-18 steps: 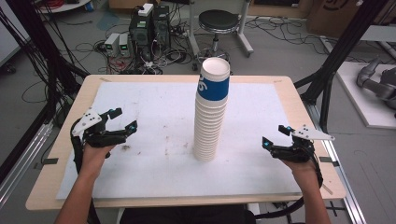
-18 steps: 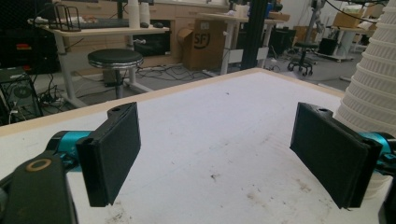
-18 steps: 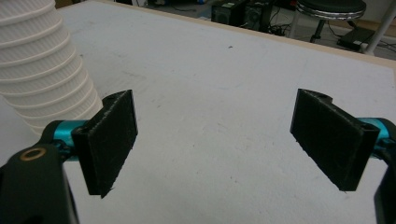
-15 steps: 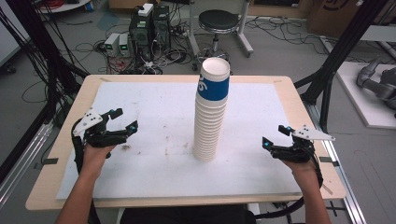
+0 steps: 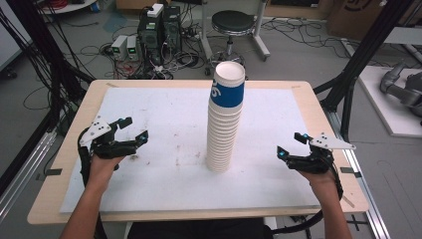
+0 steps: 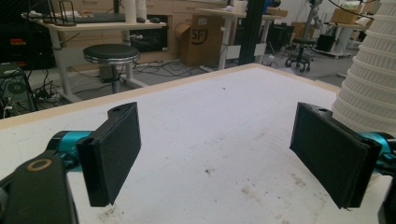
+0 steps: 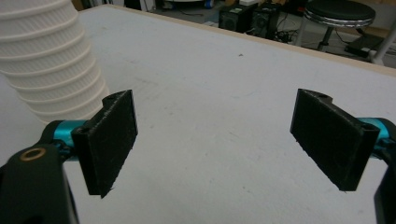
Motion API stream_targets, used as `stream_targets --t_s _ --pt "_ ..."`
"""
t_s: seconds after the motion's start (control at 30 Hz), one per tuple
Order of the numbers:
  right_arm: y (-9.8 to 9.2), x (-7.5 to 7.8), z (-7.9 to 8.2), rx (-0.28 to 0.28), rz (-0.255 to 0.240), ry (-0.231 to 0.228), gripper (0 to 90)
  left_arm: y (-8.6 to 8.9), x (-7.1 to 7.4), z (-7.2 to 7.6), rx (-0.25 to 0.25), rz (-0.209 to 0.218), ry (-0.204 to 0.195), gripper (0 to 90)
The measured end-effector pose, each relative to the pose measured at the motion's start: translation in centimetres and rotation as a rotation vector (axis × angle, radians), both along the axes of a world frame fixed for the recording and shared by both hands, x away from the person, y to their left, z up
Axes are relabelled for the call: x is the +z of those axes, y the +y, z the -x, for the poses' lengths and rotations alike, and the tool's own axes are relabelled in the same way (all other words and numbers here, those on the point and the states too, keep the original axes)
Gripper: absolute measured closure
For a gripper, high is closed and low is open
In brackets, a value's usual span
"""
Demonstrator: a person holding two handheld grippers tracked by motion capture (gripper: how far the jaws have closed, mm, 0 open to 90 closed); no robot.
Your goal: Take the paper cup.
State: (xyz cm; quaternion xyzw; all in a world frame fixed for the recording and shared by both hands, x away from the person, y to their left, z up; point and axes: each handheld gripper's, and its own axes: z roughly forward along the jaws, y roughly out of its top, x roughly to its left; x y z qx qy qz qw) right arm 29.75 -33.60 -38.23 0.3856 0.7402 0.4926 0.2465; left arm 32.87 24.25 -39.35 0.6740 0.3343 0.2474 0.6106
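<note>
You are holding your left gripper spread wide and gripping nothing, left of the single stack of cups. Your right gripper, right of that stack, is also gaping wide with nothing between its jaws.

You are holding both hands as they were, so nothing is shifting: the left gripper, the right gripper and the cup stack are keeping their places.
</note>
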Motion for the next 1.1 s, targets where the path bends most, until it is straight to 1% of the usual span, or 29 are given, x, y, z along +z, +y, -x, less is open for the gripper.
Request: stream_targets --t_s 0.03,0.1,0.13,0.23,0.3,0.33,0.37,0.4,0.43,0.47,0.5,0.53,0.57,0.6,0.63,0.67,0.7,0.73,0.8,0.9,0.93,1.0,1.1 --pt "0.6 0.3 -0.1 0.019 -0.014 -0.001 14.9 0.0 -0.1 0.0 -0.003 -0.002 0.002 16.1" --pt "0.8 0.5 -0.1 0.026 -0.022 0.000 14.8 0.0 -0.2 0.1 -0.003 -0.004 0.008 16.1" --pt "1.6 1.3 -0.2 0.048 -0.041 -0.015 14.8 0.1 -0.2 0.1 0.000 0.001 0.011 16.1" --pt "2.8 2.6 -0.3 0.097 -0.056 -0.039 14.8 0.0 -0.3 0.1 -0.009 -0.002 0.015 16.3" --pt "3.8 3.7 -0.3 0.136 -0.055 -0.053 14.8 0.0 -0.4 0.1 -0.011 -0.005 0.017 16.3" --pt "3.8 3.7 -0.3 0.136 -0.055 -0.053 14.8 -0.1 -0.4 0.1 -0.013 -0.005 0.022 16.3" --pt "4.8 5.0 -0.3 0.185 -0.072 -0.071 14.8 -0.1 -0.4 0.0 -0.015 -0.009 0.022 16.3" --pt "4.8 5.0 -0.3 0.185 -0.072 -0.071 14.8 -0.1 -0.5 0.0 -0.015 -0.007 0.023 16.3" --pt "5.1 5.4 -0.3 0.202 -0.076 -0.081 14.8 -0.1 -0.5 0.0 -0.016 -0.006 0.022 16.3" --pt "6.1 6.6 -0.4 0.248 -0.093 -0.089 14.8 -0.1 -0.4 0.0 -0.015 -0.005 0.023 16.3" --pt "6.1 6.6 -0.4 0.248 -0.093 -0.089 14.8 -0.1 -0.4 0.0 -0.015 -0.005 0.023 16.3" --pt "6.7 7.5 -0.6 0.284 -0.101 -0.093 14.8 0.0 -0.4 0.0 -0.013 -0.005 0.024 16.3" --pt "6.7 7.5 -0.6 0.284 -0.101 -0.093 14.8 0.0 -0.4 0.0 -0.013 -0.005 0.024 16.3" --pt "7.3 8.6 -0.9 0.317 -0.106 -0.097 14.8 0.0 -0.4 0.0 -0.012 -0.003 0.023 16.3" --pt "7.6 9.0 -1.0 0.329 -0.105 -0.101 14.8 0.0 -0.4 0.0 -0.013 -0.002 0.023 16.3" --pt "7.8 9.3 -1.1 0.340 -0.106 -0.101 14.8 0.0 -0.4 0.0 -0.013 -0.002 0.023 16.3" --pt "7.8 9.3 -1.1 0.340 -0.106 -0.101 14.8 0.0 -0.4 0.0 -0.013 -0.001 0.024 16.3" --pt "8.7 10.1 -1.2 0.367 -0.095 -0.105 14.7 0.0 -0.3 0.0 -0.014 -0.004 0.023 16.3" --pt "9.5 10.7 -1.4 0.391 -0.085 -0.116 14.7 -0.1 -0.3 0.0 -0.017 -0.004 0.026 16.3" --pt "10.8 11.3 -1.7 0.428 -0.088 -0.113 14.7 -0.2 -0.2 -0.1 -0.019 -0.003 0.027 16.3" --pt "11.4 11.5 -1.8 0.436 -0.078 -0.115 14.8 -0.2 -0.2 -0.1 -0.020 -0.005 0.026 16.3" --pt "12.2 11.8 -2.2 0.441 -0.070 -0.112 14.8 -0.3 0.0 -0.1 -0.024 -0.001 0.021 16.3" --pt "13.1 11.9 -2.6 0.445 -0.072 -0.106 14.7 -0.5 0.6 -0.2 -0.036 0.002 0.016 16.3"
